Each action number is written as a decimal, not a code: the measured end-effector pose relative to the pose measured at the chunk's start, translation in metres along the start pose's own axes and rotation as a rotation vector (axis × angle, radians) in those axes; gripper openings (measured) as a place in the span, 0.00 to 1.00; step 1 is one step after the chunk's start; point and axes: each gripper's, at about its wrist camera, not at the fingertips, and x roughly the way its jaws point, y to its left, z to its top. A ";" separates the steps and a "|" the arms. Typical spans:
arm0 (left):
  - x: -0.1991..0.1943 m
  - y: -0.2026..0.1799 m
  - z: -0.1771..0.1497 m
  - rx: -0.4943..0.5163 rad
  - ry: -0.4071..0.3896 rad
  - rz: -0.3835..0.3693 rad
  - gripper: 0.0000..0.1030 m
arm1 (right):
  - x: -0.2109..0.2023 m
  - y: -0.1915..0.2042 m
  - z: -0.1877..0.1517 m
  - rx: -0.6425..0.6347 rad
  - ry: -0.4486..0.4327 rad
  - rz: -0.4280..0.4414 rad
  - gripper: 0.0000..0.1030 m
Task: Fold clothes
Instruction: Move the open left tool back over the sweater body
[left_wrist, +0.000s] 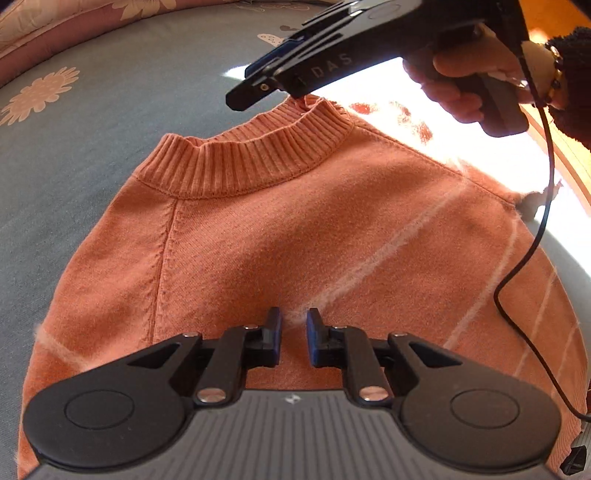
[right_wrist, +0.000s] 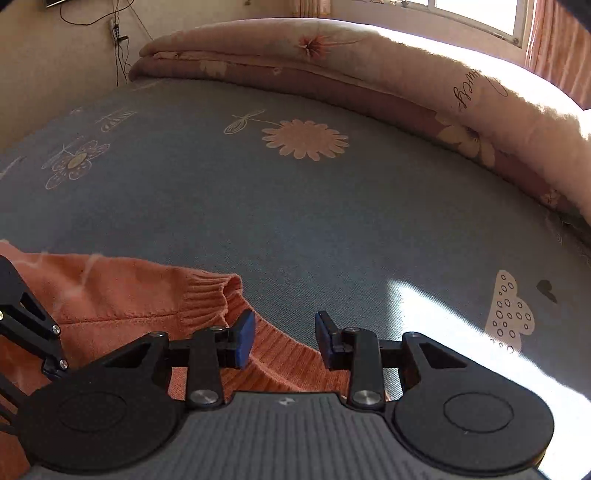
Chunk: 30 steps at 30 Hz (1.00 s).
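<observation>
A grey-blue bed sheet (right_wrist: 295, 221) printed with pale flowers covers the bed; along its far edge lies a folded pink quilt (right_wrist: 369, 74), with a window (right_wrist: 476, 11) above the quilt and cables (right_wrist: 118, 33) on the wall beside it

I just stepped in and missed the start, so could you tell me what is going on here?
A person is folding an orange sweater spread flat on a grey flowered bedsheet. The left gripper hovers over its chest, jaws slightly apart, gripping nothing. The right gripper is open above the ribbed collar, holding nothing.
</observation>
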 end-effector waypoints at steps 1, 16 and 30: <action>0.000 0.002 -0.003 -0.015 -0.008 -0.006 0.15 | 0.012 0.002 0.004 -0.059 0.024 0.022 0.39; -0.007 0.020 -0.014 -0.161 -0.080 -0.078 0.16 | 0.063 0.028 0.029 -0.352 0.183 0.255 0.07; -0.012 0.024 -0.010 -0.135 -0.096 -0.004 0.36 | 0.055 0.006 0.034 -0.148 0.052 -0.001 0.22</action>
